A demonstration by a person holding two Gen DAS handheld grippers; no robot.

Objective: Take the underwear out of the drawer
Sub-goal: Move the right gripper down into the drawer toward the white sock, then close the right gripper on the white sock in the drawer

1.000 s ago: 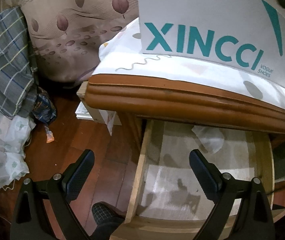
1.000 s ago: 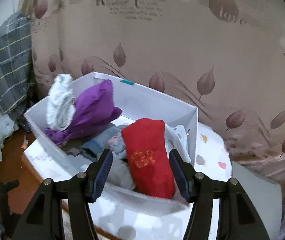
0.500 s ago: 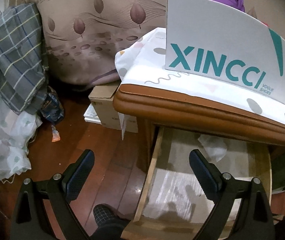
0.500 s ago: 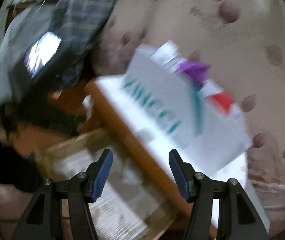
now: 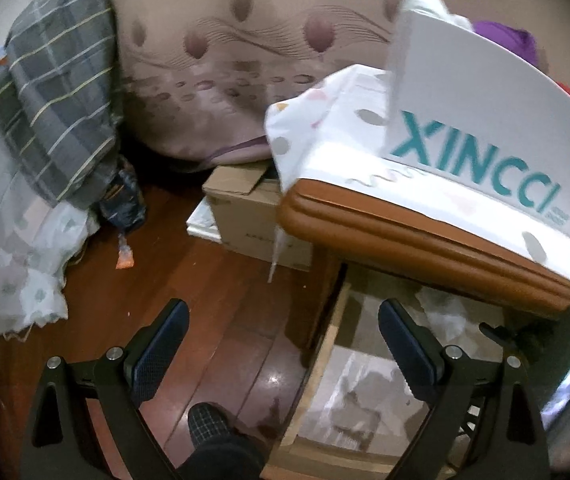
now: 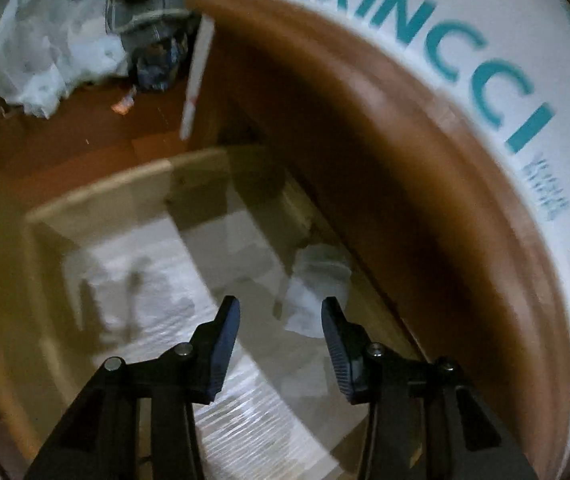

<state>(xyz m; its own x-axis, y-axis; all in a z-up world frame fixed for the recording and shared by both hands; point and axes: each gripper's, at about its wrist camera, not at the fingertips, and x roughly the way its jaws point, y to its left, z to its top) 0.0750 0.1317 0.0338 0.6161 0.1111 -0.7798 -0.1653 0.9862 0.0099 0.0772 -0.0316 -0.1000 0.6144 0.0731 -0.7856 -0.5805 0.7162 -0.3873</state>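
A pale crumpled piece of underwear (image 6: 317, 292) lay in the open drawer (image 6: 97, 184), at its far right under the overhanging wooden top (image 6: 405, 184); the rest of the drawer showed only a white liner (image 6: 221, 364); the right claw (image 6: 281, 320) hung over the drawer with its jaws parted, just having been closing, the underwear ahead of them and untouched, nothing between the pads; the left claw (image 5: 281, 348) stood released, wide and empty, straddling the drawer's left wall above the wooden floor (image 5: 189, 292); on the top a spotted cloth (image 5: 325, 128) carried a white box (image 5: 481, 120) lettered XINCCI, with purple fabric (image 5: 505, 38) showing above its rim; far left, a plaid garment (image 5: 61, 92) hung; a cardboard carton (image 5: 253, 212) sat on the floor beside the cabinet.
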